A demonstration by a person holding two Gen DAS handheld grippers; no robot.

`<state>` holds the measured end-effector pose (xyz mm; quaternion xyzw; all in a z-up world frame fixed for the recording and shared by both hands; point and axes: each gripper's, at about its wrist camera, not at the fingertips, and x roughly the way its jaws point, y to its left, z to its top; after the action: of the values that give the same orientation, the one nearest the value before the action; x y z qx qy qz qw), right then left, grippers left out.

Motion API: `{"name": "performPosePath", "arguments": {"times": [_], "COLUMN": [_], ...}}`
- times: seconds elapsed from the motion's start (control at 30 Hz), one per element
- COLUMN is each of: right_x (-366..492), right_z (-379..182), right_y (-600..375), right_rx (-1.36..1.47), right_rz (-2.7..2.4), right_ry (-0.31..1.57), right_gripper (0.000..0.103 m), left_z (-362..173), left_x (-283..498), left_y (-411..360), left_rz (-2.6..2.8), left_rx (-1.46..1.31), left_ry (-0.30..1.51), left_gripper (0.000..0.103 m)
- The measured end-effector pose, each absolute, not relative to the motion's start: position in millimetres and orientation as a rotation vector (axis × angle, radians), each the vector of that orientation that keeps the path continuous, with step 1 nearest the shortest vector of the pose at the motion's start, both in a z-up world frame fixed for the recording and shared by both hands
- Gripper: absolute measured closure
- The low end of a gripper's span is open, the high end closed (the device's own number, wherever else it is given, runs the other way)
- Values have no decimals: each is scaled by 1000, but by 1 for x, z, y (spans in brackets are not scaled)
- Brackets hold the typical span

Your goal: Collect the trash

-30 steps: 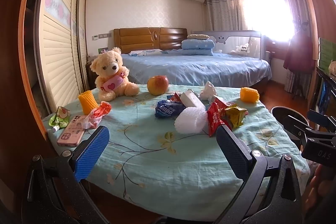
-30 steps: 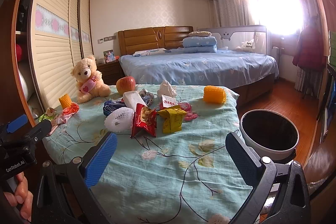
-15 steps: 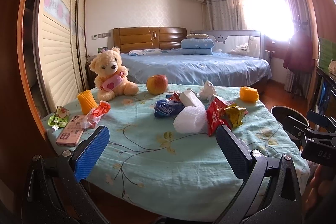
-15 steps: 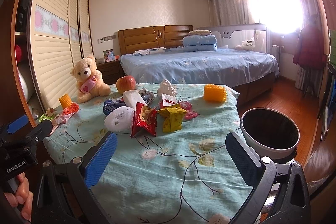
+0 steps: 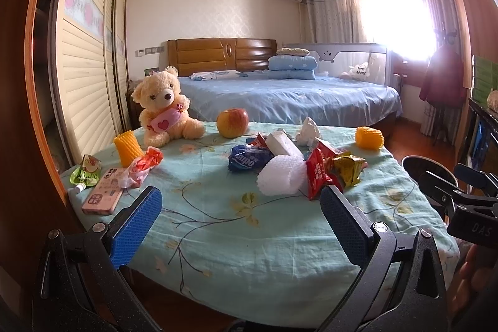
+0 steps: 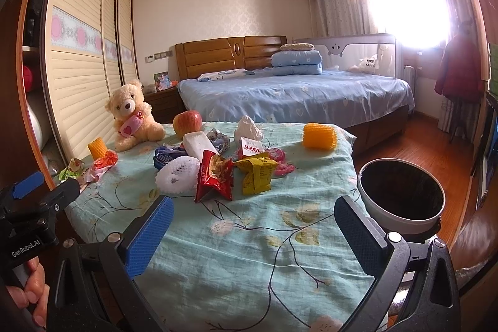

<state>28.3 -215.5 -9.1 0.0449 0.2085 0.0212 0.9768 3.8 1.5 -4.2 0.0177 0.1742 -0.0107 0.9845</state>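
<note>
A pile of trash lies mid-table on the floral cloth: a red snack bag [image 6: 214, 176], a yellow wrapper [image 6: 256, 173], a white foam net [image 6: 177, 175], a blue wrapper [image 5: 246, 161], a white block [image 5: 283, 142] and a crumpled tissue [image 6: 247, 128]. A green pouch [image 5: 85, 173] and a red-and-clear wrapper [image 5: 141, 167] lie at the left edge. A white bin with a black liner [image 6: 401, 195] stands at the table's right. My left gripper [image 5: 241, 226] and right gripper [image 6: 253, 232] are both open and empty, short of the pile.
A teddy bear [image 5: 165, 108], an apple [image 5: 232, 123], two yellow corn pieces [image 5: 126, 147] [image 5: 368, 137] and a pink phone [image 5: 104, 195] also sit on the table [image 5: 249, 238]. A blue bed [image 6: 295, 95] lies behind. A wardrobe [image 5: 81, 67] stands left.
</note>
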Motion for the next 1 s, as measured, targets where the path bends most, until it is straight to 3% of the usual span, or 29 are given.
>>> {"name": "performPosePath", "arguments": {"times": [0.57,1.0], "right_x": [29,71], "right_z": [-10,-25], "right_y": [-216,-233], "right_rx": [93,163], "right_rz": [46,78], "right_ry": [425,572], "right_gripper": [0,0], "left_z": [-5,-27], "left_x": [4,53], "left_y": [1,-2], "left_rz": [-30,-96], "left_rx": [32,12], "left_ry": [366,541], "left_gripper": [0,0]}}
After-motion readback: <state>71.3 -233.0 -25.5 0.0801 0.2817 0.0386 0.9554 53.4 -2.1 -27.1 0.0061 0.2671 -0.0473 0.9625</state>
